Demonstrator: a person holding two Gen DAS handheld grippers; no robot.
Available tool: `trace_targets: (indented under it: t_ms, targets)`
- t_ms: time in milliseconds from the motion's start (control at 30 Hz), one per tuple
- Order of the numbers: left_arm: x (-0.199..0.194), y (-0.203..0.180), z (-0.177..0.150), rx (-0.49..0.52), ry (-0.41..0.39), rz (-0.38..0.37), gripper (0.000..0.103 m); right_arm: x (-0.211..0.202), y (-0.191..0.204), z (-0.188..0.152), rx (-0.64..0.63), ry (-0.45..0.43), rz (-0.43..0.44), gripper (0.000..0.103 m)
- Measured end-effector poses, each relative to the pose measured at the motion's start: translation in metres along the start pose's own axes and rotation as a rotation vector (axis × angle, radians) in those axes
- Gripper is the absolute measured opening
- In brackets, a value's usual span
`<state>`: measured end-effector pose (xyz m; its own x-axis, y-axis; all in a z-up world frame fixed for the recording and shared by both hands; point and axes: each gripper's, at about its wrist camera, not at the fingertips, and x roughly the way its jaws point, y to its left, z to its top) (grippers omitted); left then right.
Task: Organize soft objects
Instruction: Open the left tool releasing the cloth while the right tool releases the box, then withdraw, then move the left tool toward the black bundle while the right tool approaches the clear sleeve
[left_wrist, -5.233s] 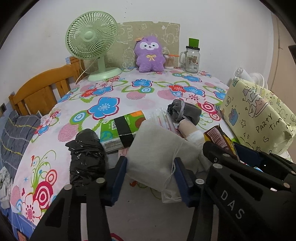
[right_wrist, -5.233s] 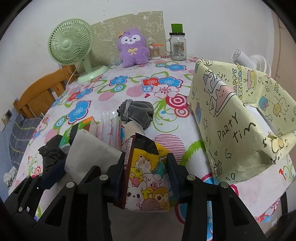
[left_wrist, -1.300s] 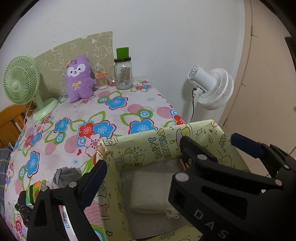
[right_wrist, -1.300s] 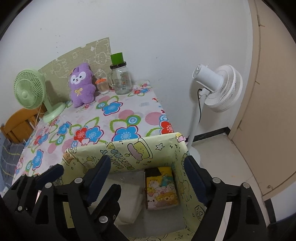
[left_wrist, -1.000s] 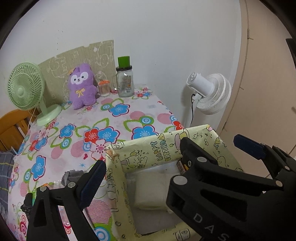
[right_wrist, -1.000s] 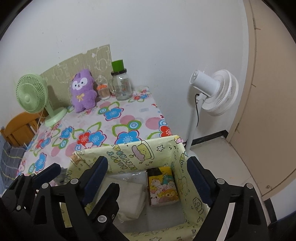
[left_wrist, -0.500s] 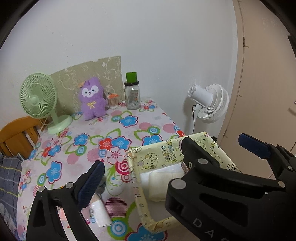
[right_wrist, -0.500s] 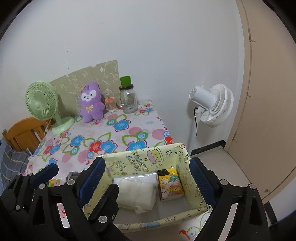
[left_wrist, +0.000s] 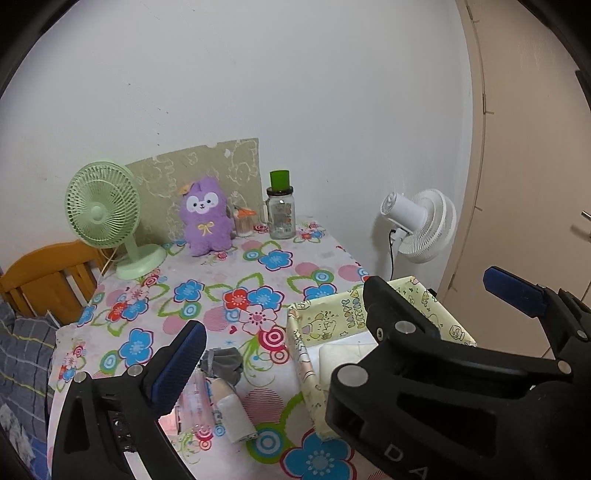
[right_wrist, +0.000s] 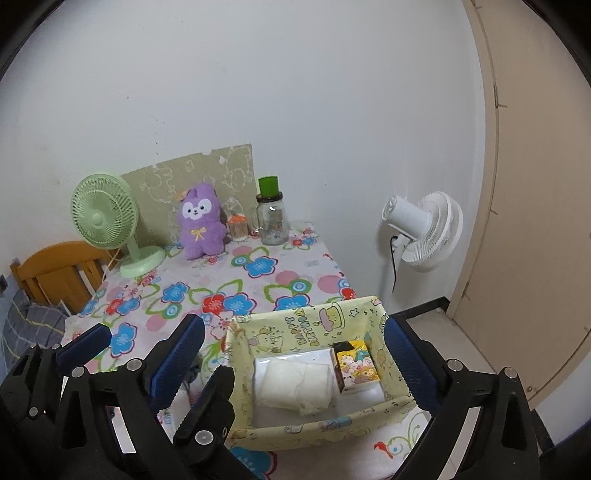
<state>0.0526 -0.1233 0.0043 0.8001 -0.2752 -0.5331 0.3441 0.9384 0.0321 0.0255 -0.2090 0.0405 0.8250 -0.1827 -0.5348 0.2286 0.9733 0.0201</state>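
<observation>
White pouch (right_wrist: 293, 384) below right claw (right_wrist: 291, 354)

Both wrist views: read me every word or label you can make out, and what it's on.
"DA": on the right gripper body, left wrist view; cut off at the picture's edge.
"HAPPY BIRTHDAY", probably: printed upside down on the box inner wall.
Jar label and snack pack print: too small to read.
</observation>
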Motion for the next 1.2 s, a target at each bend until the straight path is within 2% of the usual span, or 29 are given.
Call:
trace_targets:
  t_ms: [233, 633, 1200]
  targets:
    - [-0.018, 0.015, -0.005, -0.006, -0.017, 0.0, 0.103, -0.02, 0.018, -0.004, -0.014, -0.043, 0.001, 0.103]
    - [-0.039, 0.048, -0.022, -0.029, -0.034, 0.029, 0.103, -0.034, 0.055, -0.016, -0.046, -0.047, 0.031, 0.103]
    - [-0.035, 0.096, -0.04, -0.049, -0.021, 0.074, 0.103, -0.015, 0.106, -0.034, -0.06, -0.006, 0.09, 0.103]
